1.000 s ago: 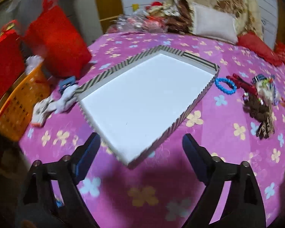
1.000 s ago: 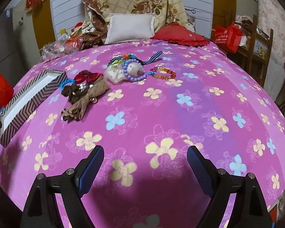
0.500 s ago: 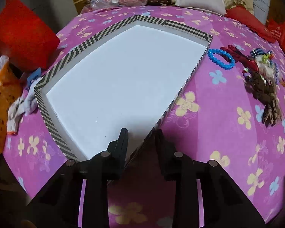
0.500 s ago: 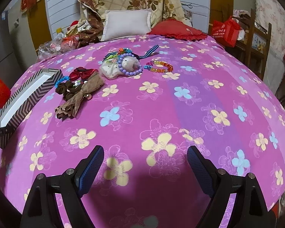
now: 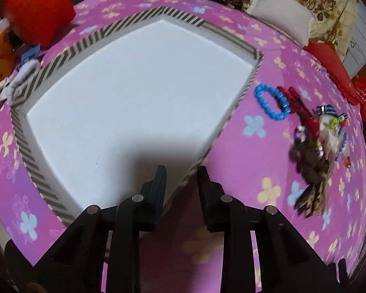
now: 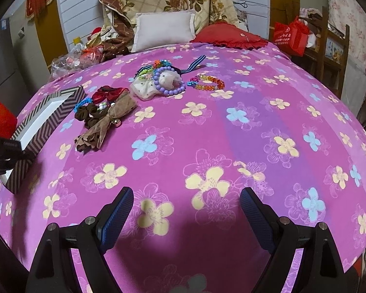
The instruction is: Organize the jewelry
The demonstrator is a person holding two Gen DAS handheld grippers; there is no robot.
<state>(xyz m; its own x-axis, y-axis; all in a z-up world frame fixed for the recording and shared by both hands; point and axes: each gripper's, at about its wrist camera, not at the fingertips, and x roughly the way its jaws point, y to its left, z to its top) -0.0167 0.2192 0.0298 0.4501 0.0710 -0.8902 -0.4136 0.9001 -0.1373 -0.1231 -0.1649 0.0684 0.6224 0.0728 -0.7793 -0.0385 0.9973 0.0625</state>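
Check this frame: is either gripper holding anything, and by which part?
The left gripper, jaws just closed, grips the striped tray by its near corner wall, one finger inside, one outside. The right gripper is open, holding nothing.

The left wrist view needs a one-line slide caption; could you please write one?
Left gripper clamps the near corner of the striped, white-lined tray; blue bead bracelet lies beside it.

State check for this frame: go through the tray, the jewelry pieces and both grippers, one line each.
striped tray: empty, near corner wall between the pads
left gripper: jaws have just been closing, shut on that wall
right gripper: open, holding nothing
blue bead bracelet: flat on the bedspread beside the tray
purple bead bracelet: lying on a white pouch
rainbow bracelet: flat, apart
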